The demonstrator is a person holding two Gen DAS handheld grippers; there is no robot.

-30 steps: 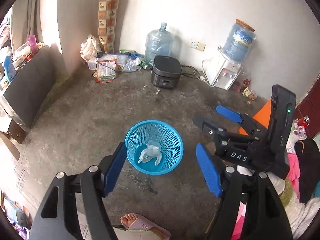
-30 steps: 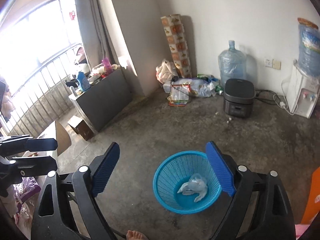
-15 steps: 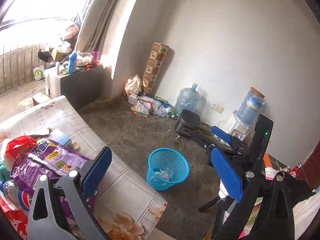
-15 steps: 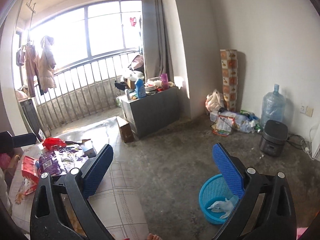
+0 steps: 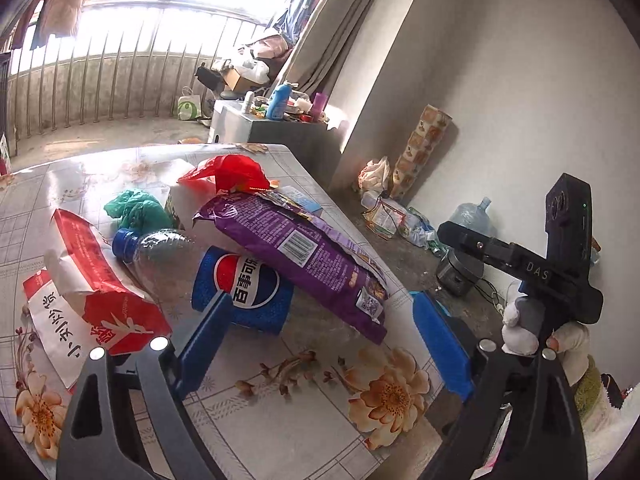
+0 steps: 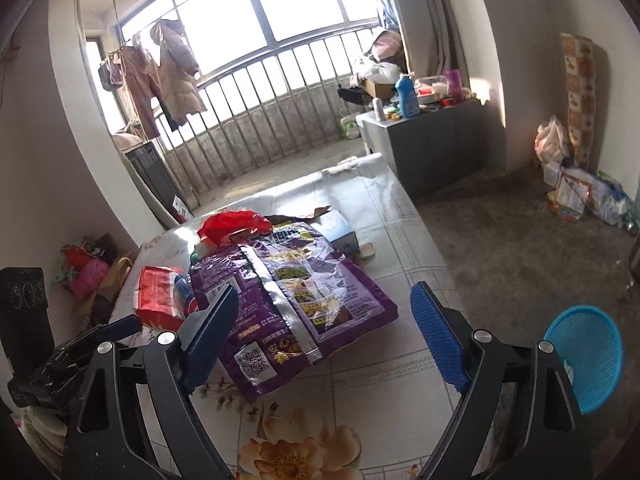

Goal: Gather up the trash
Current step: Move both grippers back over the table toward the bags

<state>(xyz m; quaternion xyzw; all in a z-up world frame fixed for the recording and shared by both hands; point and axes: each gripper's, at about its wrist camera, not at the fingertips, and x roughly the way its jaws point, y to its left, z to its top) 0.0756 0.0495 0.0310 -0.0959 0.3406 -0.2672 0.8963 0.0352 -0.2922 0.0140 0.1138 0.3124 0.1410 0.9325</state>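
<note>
Two tools over the floral-cloth counter (image 5: 304,432), both spread apart, nothing between the pads. Left tool (image 5: 320,344) hovers at the near edge of a trash pile: purple snack bag (image 5: 296,252) lying across a blue Pepsi wrapper (image 5: 244,288), a crushed clear bottle (image 5: 160,248) and a red-and-white paper bag (image 5: 92,296) beside it. Right tool (image 6: 324,340) faces the purple bag. Blue basket (image 6: 588,356) on the floor, right of the counter.

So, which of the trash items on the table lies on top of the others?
The large purple snack bag: it rests across the blue Pepsi bottle, while the red-and-white paper bag and the green plastic bag lie on the table.
</note>
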